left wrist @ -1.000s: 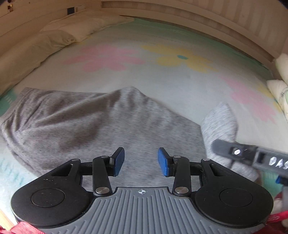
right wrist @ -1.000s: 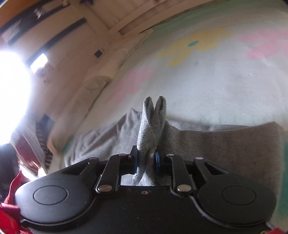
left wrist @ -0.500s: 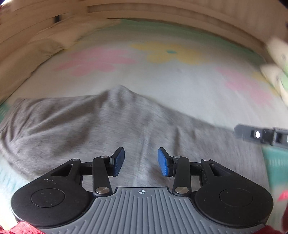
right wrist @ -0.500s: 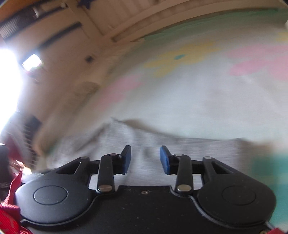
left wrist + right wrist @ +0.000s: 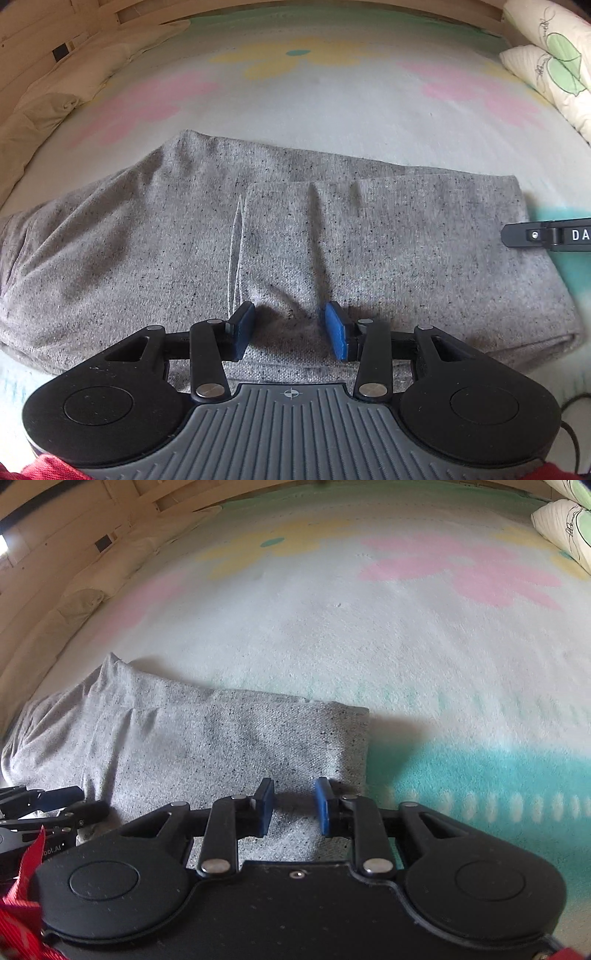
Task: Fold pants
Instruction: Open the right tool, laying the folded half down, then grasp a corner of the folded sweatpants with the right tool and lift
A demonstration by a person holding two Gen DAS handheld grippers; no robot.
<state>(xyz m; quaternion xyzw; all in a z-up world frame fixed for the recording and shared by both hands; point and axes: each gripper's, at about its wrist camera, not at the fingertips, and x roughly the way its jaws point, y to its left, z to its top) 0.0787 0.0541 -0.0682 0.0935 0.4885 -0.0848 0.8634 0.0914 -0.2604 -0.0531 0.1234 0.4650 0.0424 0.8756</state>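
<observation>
A bed covered by a pale blanket (image 5: 332, 122) printed with pink and yellow flowers fills both views. On the near part of that blanket lie grey knit sweatpants (image 5: 184, 240), already doubled over, with one layer's edge ending across the middle of the pile and a thick fold along the right side. The fabric looks soft, light and limp; it is likely to sag and wrinkle when lifted, and the stacked layers may slide apart unless all are pinched together. The best places to take hold seem to be the two near corners of the pants.

The left claw (image 5: 290, 330) points steeply down over the near edge of the pants, near the middle, its blue pads apart with only flat cloth beneath them. The right claw (image 5: 293, 806) tilts down over the pants' right end, just inside the corner; its jaws have just been closing, yet a gap remains and nothing is pinched between them.
</observation>
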